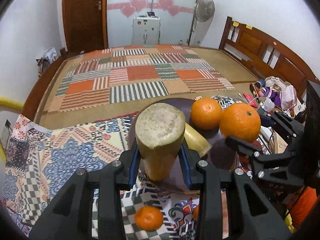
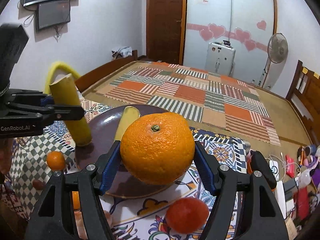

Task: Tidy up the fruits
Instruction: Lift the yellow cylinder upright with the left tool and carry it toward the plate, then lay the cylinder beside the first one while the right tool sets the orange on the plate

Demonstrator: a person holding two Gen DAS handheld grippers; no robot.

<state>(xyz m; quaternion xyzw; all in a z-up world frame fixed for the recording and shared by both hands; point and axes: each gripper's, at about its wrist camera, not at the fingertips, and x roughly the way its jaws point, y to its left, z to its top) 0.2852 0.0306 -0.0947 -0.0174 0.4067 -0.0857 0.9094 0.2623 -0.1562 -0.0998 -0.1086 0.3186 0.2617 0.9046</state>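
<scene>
Nearest the left wrist camera, the left gripper (image 1: 160,156) pinches a pale yellow sugarcane piece (image 1: 159,138) between its blue pads (image 1: 133,167), the cut fibrous end tilted toward the lens. In the right wrist view this same piece (image 2: 70,108) leans over the near-left rim of the dark plate (image 2: 104,120), its lower end touching or just above the plate; which one cannot be told.

Close to the right wrist camera, the right gripper (image 2: 158,160) clamps a large orange (image 2: 158,148) from both sides, stem end up, held over the near part of the plate. From the left wrist view this orange (image 1: 241,125) sits just beside a second orange (image 1: 206,113) that rests on the plate (image 1: 222,154).

Another sugarcane piece (image 2: 127,120) lies on the plate, partly hidden behind the held orange.

Off the plate, on the patterned cloth (image 2: 224,152), a small mandarin (image 2: 56,160) lies to the near left and a reddish mandarin (image 2: 187,215) lies near the right gripper's base. Beyond the cloth spreads a striped patchwork mat (image 2: 200,96), with a standing fan (image 2: 277,50) at the far right.
</scene>
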